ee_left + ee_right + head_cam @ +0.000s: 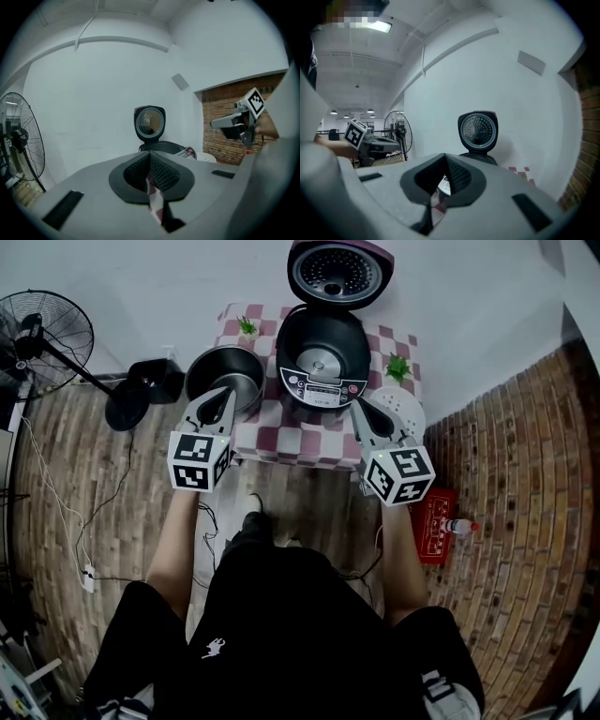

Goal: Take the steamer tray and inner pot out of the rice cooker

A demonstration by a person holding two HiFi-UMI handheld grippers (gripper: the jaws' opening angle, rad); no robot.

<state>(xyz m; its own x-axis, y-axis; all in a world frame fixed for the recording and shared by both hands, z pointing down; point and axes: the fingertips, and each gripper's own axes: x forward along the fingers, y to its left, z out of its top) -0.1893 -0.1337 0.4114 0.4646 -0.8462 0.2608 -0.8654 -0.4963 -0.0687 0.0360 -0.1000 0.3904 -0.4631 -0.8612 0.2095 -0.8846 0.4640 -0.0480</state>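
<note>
The black rice cooker stands open on the checkered table, lid tipped back, its cavity without a pot. The metal inner pot sits on the table to its left. The white steamer tray lies on the table to its right. My left gripper hangs shut and empty just in front of the pot. My right gripper hangs shut and empty beside the tray. The left gripper view shows the shut left gripper aimed at the cooker; the right gripper view shows the right gripper aimed at the lid.
A standing fan is at the left on the brick floor, with cables trailing near it. A red box and a bottle lie on the floor at the right. Two small green plants stand on the table. A white wall backs the table.
</note>
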